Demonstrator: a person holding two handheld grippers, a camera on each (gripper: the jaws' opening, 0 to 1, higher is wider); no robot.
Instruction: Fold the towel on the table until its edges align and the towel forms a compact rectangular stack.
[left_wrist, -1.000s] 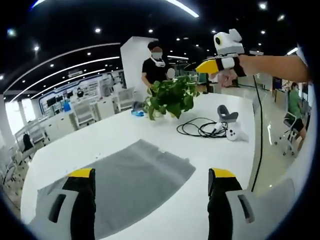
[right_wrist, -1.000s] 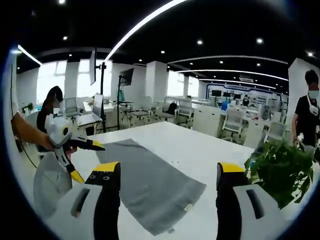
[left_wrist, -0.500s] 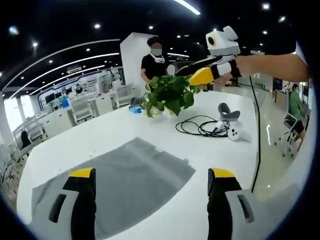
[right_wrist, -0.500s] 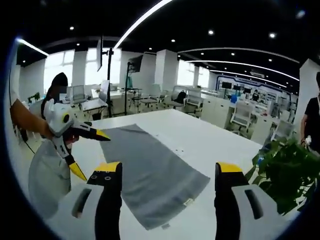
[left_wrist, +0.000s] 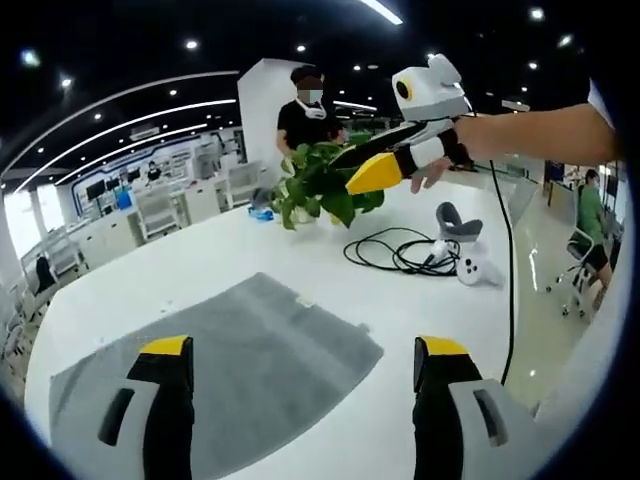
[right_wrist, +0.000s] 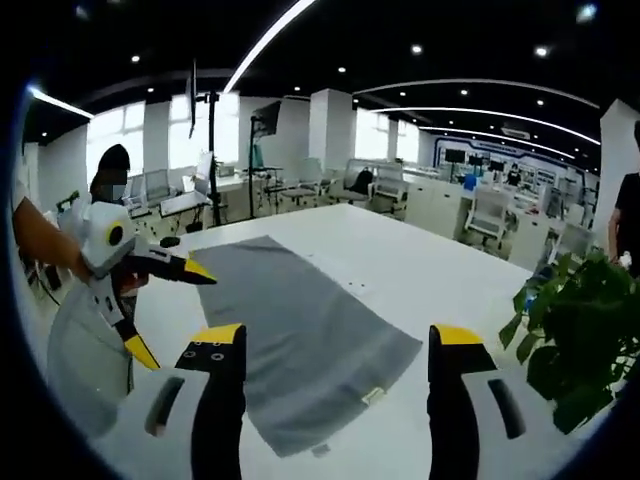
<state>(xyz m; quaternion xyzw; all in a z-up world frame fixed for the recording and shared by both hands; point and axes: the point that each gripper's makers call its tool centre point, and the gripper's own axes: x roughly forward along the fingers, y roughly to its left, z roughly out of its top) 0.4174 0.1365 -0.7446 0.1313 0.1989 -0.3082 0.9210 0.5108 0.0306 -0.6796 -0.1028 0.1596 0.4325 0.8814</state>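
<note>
- Towel lay flat and unfolded on the white table, single layer, no fold started; in the right gripper view the same towel ran lengthwise away from me, w/ a small tag at its near corner.
- Change over the last sec: in the left gripper view the towel filled more of the lower frame than before and the potted plant sat lower. I read that as my left cam dropping and closing in on the towel, not the cloth moving.
- Left gripper: jaws wide apart, nothing between them, tips over the towel's near part w/o clear contact. From the right gripper view the left gripper showed beside the towel's long edge, jaws spread, holding nothing.
- Right gripper: jaws wide, empty, hanging above the towel's near end. From the left gripper view the right gripper had swung lower vs a sec ago, now in front of the plant, well beyond the towel's far edge; I couldn't tell its jaw gap from that angle.
- Black cable coil and a white controller lay past the towel, between it and the table's far side.
- My read: approach phase only, 0 folds done. Both grippers looked to be lining up for corners at one end.
</note>
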